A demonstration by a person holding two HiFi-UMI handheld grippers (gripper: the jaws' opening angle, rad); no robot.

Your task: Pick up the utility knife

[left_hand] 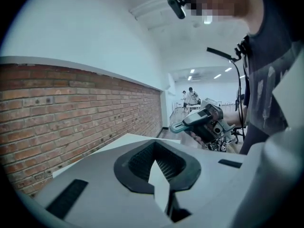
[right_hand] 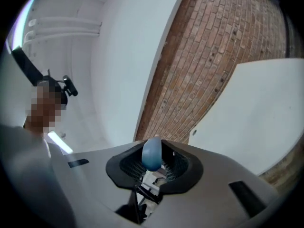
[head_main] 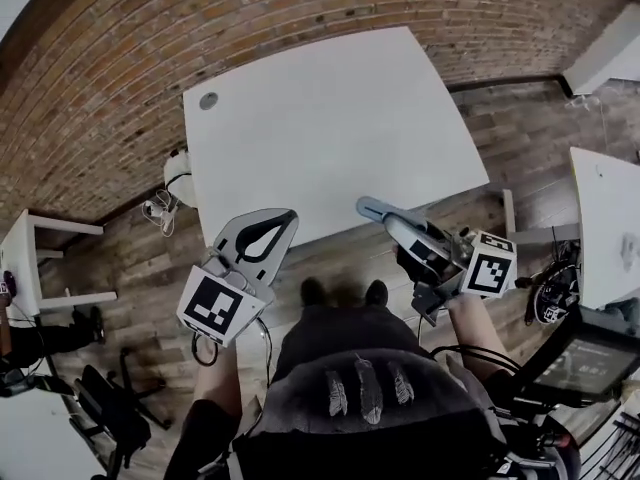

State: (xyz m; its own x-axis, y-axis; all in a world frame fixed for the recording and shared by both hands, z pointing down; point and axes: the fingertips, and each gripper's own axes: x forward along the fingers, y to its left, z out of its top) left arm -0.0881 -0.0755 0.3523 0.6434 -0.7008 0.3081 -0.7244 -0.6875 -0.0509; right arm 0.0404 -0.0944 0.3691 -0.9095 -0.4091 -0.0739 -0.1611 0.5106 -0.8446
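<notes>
Utility knife [right_hand: 152, 152] sits clamped in the right claw [head_main: 412, 238], its rounded blue-grey end poking out past the ribbed pads in the right gripper view. The jaws stand partly apart only because the knife's body fills the gap between them. In the head view it shows right of centre, held in the air just off the near edge of the white tabletop [head_main: 330, 118], whose only visible feature is a small round grommet [head_main: 208, 100] near its upper left corner. The left claw [head_main: 262, 238], lower left of centre, is pressed together on nothing and kept off to the side, I judge, so that it does not get in the way. With the knife clear of the tabletop and gripped across its body, the pick-up looks as good as done
</notes>
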